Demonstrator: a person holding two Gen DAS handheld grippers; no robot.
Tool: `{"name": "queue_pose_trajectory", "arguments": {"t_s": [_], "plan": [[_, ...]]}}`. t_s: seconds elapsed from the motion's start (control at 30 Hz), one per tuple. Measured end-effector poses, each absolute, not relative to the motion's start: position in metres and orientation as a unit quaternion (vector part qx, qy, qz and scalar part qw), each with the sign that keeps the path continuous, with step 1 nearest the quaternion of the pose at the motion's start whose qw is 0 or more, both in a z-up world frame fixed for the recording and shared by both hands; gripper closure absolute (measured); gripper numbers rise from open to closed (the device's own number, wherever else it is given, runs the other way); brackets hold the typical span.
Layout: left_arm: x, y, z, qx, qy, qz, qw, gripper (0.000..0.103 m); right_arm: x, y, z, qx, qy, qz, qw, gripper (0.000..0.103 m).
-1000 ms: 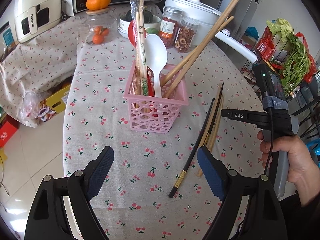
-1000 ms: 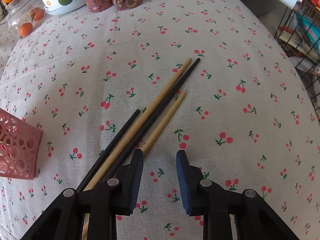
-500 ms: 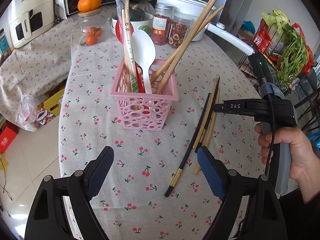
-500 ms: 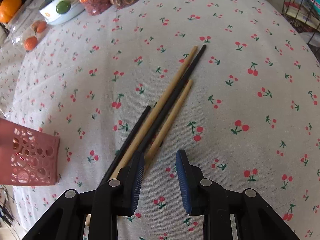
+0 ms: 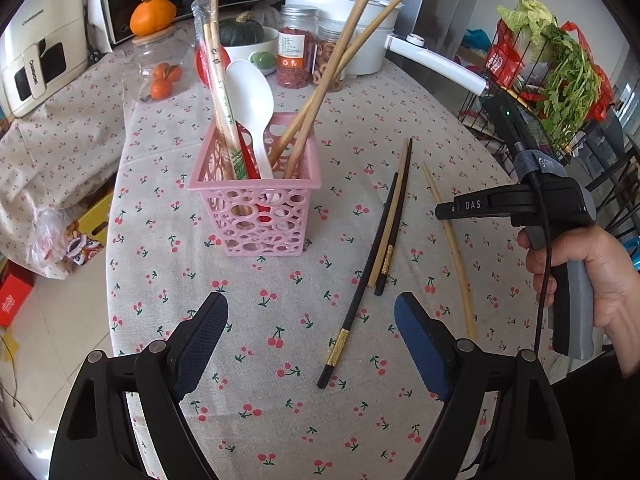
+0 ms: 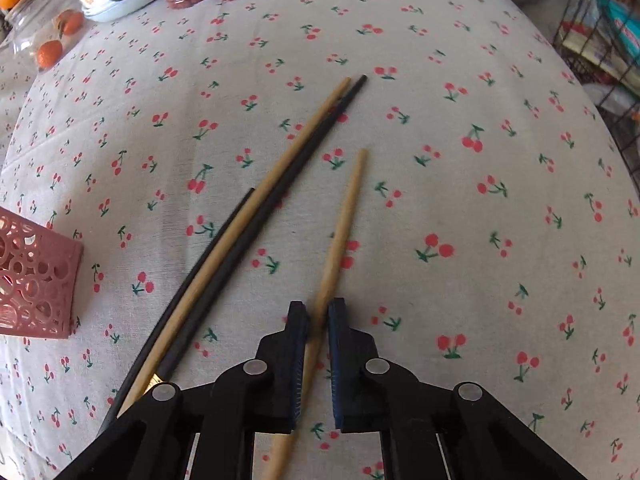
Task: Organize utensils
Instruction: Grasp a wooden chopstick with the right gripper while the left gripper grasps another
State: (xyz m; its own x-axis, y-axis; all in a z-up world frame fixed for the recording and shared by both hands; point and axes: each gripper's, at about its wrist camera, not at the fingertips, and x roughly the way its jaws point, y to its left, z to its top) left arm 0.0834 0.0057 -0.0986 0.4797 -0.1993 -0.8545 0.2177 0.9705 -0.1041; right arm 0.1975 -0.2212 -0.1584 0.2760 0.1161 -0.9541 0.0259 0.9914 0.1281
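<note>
Right gripper (image 6: 318,310) now clamped on wooden chopstick (image 6: 340,232), pulled clear of others; left gripper (image 5: 310,320) agape, empty.

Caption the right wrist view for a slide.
Right tool shut on a single wooden chopstick, pulled apart from three chopsticks lying on the cherry-print tablecloth.

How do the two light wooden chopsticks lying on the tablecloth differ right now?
The gripped wooden chopstick sits alone between the right gripper's shut jaws; the other wooden chopstick lies untouched, flanked by two black chopsticks. They point in slightly different directions. Both are plain, pale wood.
</note>
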Motion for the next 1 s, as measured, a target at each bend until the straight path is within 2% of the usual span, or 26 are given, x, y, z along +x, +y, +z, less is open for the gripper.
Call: {"name": "queue_pose_trajectory", "arguments": {"t_s": [0.23,0.33,0.37,0.4,0.5,0.6,1.0], "plan": [[0.076,-0.041,-0.102,0.052,0.491,-0.167,0.854,0.019,0.179,-0.280,-0.147,0.128,0.590,0.014,0.797,0.100],[0.084,-0.073,-0.109,0.074,0.496,-0.191,0.844,0.040,0.171,-0.297,-0.135,0.147,0.577,0.022,0.803,0.100],[0.089,-0.083,-0.113,0.081,0.499,-0.193,0.841,0.054,0.169,-0.301,-0.131,0.152,0.573,0.024,0.805,0.100],[0.095,-0.092,-0.116,0.084,0.504,-0.192,0.838,0.064,0.167,-0.305,-0.129,0.156,0.571,0.026,0.806,0.100],[0.125,-0.109,-0.127,0.062,0.520,-0.182,0.833,0.077,0.163,-0.309,-0.123,0.164,0.567,0.037,0.806,0.100],[0.164,-0.122,-0.136,0.039,0.528,-0.156,0.834,0.084,0.162,-0.317,-0.119,0.168,0.562,0.045,0.808,0.099],[0.265,-0.149,-0.164,0.032,0.551,-0.132,0.823,0.090,0.168,-0.327,-0.108,0.201,0.550,0.079,0.806,0.099]]}}
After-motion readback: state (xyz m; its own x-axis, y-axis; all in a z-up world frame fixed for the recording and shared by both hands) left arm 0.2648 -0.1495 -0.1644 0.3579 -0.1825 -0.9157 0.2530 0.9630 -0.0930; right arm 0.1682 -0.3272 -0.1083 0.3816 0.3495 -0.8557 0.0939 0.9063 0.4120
